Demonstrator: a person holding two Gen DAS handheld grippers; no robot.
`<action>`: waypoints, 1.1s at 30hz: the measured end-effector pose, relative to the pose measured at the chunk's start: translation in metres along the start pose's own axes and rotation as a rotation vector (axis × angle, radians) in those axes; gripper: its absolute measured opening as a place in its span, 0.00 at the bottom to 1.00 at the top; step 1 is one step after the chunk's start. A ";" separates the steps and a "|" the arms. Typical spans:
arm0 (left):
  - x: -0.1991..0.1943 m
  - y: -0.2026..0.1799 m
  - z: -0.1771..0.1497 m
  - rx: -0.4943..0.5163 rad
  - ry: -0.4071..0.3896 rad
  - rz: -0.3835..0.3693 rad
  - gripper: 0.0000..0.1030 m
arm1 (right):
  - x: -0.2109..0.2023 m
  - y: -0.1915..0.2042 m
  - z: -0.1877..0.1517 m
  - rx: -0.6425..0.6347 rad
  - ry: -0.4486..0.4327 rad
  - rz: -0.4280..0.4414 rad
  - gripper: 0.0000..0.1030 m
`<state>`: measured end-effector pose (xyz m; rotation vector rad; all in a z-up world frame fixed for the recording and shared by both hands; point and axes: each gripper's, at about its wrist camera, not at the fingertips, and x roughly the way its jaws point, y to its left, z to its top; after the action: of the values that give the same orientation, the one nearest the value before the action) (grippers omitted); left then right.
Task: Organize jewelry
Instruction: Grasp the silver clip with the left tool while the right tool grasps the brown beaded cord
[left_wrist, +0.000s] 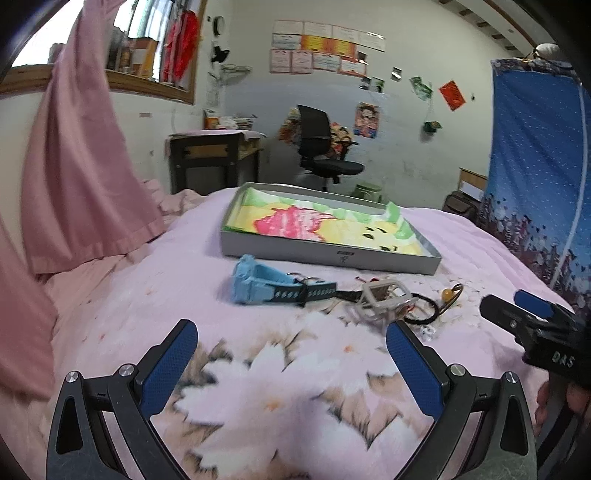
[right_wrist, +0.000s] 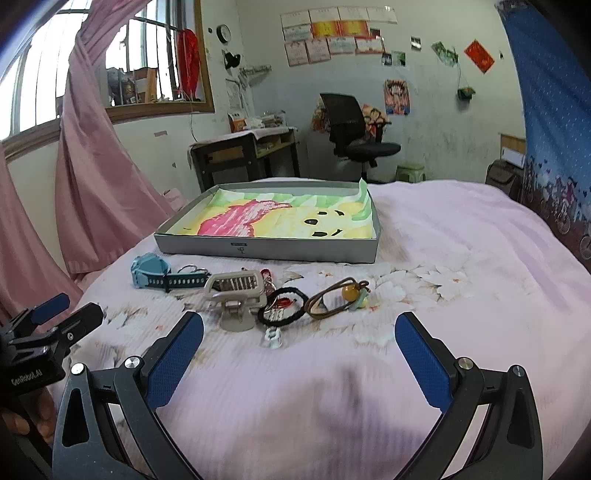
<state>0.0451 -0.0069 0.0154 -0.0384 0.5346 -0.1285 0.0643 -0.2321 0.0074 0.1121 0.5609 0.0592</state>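
Observation:
A row of jewelry lies on the pink floral bedspread in front of a grey tray (right_wrist: 266, 251) (left_wrist: 325, 256) lined with a cartoon cloth. From the left: a light blue watch (right_wrist: 149, 275) (left_wrist: 255, 282) with a dark strap, a white watch (right_wrist: 236, 291) (left_wrist: 380, 295), a black cord bracelet (right_wrist: 282, 306) (left_wrist: 421, 314), a brown cord with an amber bead (right_wrist: 340, 295) (left_wrist: 448, 293) and a small white clip (right_wrist: 273, 338). My left gripper (left_wrist: 291, 345) stands open, short of the watches. My right gripper (right_wrist: 299, 339) is open too, just short of the pile. Neither holds anything.
Pink curtains (right_wrist: 96, 177) hang at the left by a window. A blue patterned cloth (right_wrist: 554, 129) hangs at the right. Beyond the bed stand a desk (right_wrist: 240, 155) and a black office chair (right_wrist: 354, 136). A hand (right_wrist: 22, 421) holds the other gripper's handle.

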 end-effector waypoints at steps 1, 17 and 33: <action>0.003 0.000 0.003 -0.006 0.005 -0.021 0.99 | 0.003 -0.002 0.004 -0.005 0.005 0.001 0.99; 0.084 -0.026 0.020 -0.128 0.243 -0.314 0.53 | 0.077 -0.021 0.018 0.038 0.168 0.018 0.47; 0.128 -0.023 0.019 -0.281 0.379 -0.420 0.15 | 0.103 -0.022 0.013 0.104 0.217 0.047 0.16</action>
<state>0.1616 -0.0471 -0.0316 -0.4079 0.9160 -0.4759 0.1586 -0.2461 -0.0389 0.2220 0.7788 0.0886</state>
